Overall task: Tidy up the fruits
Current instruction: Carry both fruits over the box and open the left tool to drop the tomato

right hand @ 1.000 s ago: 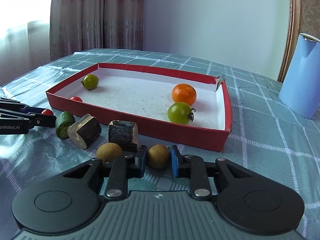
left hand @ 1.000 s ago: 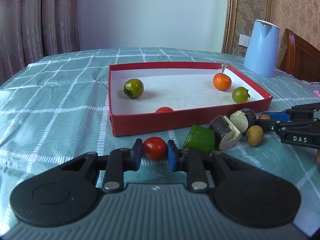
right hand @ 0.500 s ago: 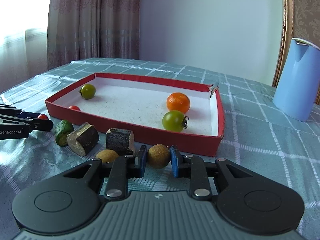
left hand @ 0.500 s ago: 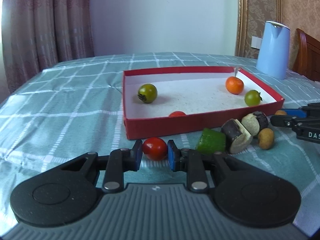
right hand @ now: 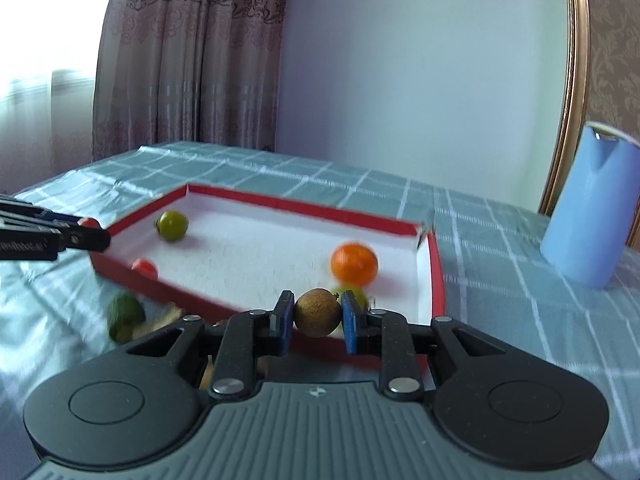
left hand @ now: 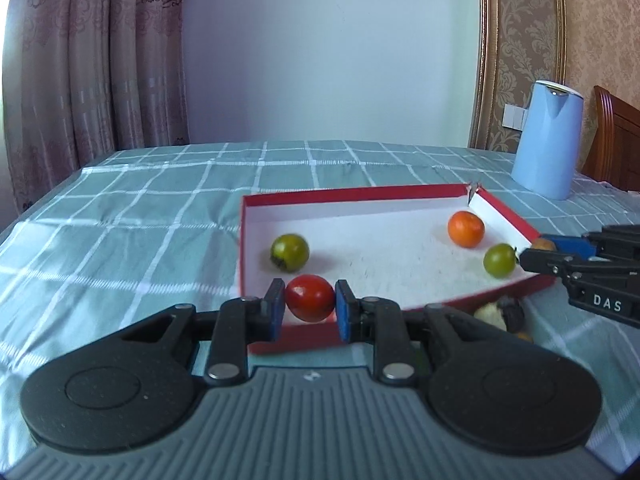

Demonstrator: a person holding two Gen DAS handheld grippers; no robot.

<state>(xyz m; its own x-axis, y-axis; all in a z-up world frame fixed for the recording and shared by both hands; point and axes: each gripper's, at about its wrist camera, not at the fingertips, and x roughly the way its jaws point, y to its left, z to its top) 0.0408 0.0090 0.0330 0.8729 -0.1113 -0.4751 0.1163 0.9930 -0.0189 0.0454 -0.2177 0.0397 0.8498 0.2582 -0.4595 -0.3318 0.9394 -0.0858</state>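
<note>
The left tool [left hand: 310,306] is pinching a red cherry tomato [left hand: 310,298] between its blue pads, and it hangs above the near left corner of the red box [left hand: 360,194]. The right tool [right hand: 316,316] is pinching a brown longan [right hand: 317,312] in the same way, above the near wall of the box on its right side.

Inside the box lie a green tomato [left hand: 290,252] at the left, an orange mandarin [left hand: 466,229] and a second green tomato [left hand: 499,260] at the right, and a small red tomato [right hand: 145,268] by the near wall. On the counter [left hand: 120,220], in front of the box, some pieces are waiting: a green piece [right hand: 125,316] and dark cut pieces [left hand: 500,314], which are blurred. A blue kettle [left hand: 548,140] stands at the far right.

I judge that the cherry tomato is light, smooth and soft, so a strong squeeze can burst it; the hold across its widest middle is the good place. The longan seems light with a dry, rough shell, which slips less. Both are round and will probably roll when released.
</note>
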